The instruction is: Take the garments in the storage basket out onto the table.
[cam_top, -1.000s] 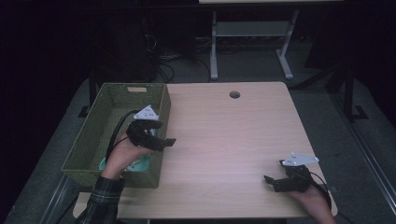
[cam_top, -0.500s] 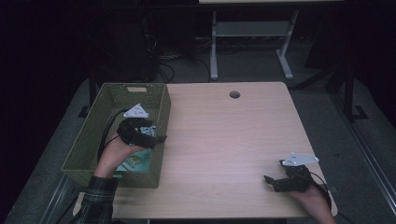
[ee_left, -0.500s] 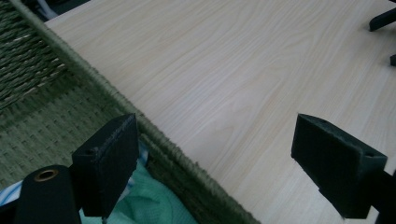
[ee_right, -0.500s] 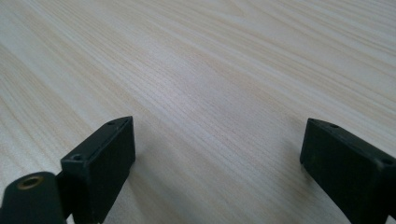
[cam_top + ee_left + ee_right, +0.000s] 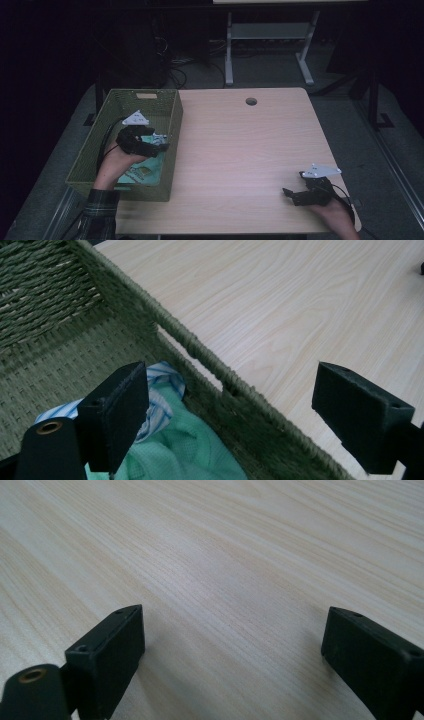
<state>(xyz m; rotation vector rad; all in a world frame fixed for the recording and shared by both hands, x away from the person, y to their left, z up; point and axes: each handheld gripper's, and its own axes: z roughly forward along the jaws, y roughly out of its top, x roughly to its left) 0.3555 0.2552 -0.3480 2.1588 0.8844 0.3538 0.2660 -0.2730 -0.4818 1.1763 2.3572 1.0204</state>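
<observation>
Dim, dark-edged high view; bright, evenly lit close views with soft foreground blur.

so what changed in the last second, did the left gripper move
Yes. The left gripper moved from above the light wooden table, beside the green woven basket, back over the basket, jaws open above the green and striped cloth. It grasped nothing. The right gripper stayed put, open, on the table.

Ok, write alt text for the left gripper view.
The open left gripper hangs over the near wall of a green woven basket, one jaw inside, above crumpled mint-green cloth and blue-striped fabric, the other above the pale wooden table.
</observation>
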